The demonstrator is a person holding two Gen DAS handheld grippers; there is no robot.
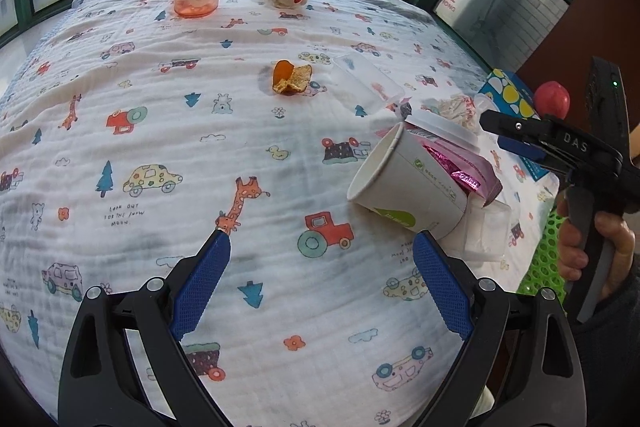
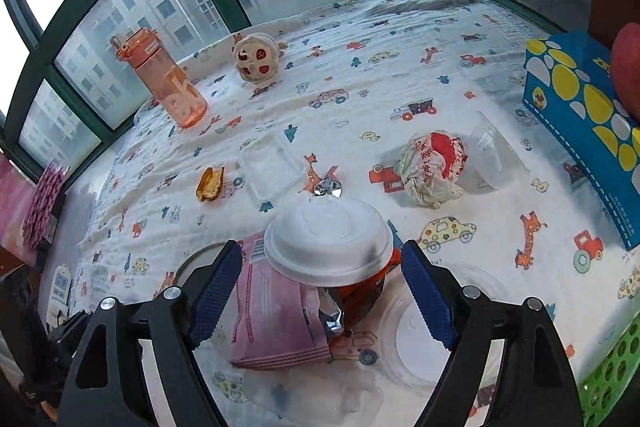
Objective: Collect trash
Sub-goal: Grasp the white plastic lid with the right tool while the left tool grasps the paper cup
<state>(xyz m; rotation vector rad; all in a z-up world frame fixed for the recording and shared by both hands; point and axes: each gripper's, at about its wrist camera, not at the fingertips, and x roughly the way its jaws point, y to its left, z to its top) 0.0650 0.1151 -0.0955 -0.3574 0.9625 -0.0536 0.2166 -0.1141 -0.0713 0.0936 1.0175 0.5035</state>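
The left gripper point(image 1: 322, 243) is angled downward over the printed cloth point(image 1: 160, 131). Its jaws stand wide apart with nothing between them but cloth; the right fingertip point(image 1: 424, 241) lies just beside the base of a tipped paper cup point(image 1: 404, 187), and contact cannot be confirmed.

The right gripper point(image 2: 322, 253) is likewise pitched downward, held by a hand point(image 1: 596, 247) seen at the right edge of the left wrist view. Its jaws are parted about halfway and nothing is clamped. Between and just beyond the fingers a white lid point(image 2: 328, 241) is seen, resting over a pink wrapper point(image 2: 276, 315) and an orange wrapper point(image 2: 368, 283).

Further trash is noted: a crumpled paper wrapper point(image 2: 432, 167) at far right, an orange peel point(image 2: 210, 183) at far left, a clear plastic tray point(image 2: 274, 167) between them. A green basket point(image 2: 612, 367) is seen at the near right edge.
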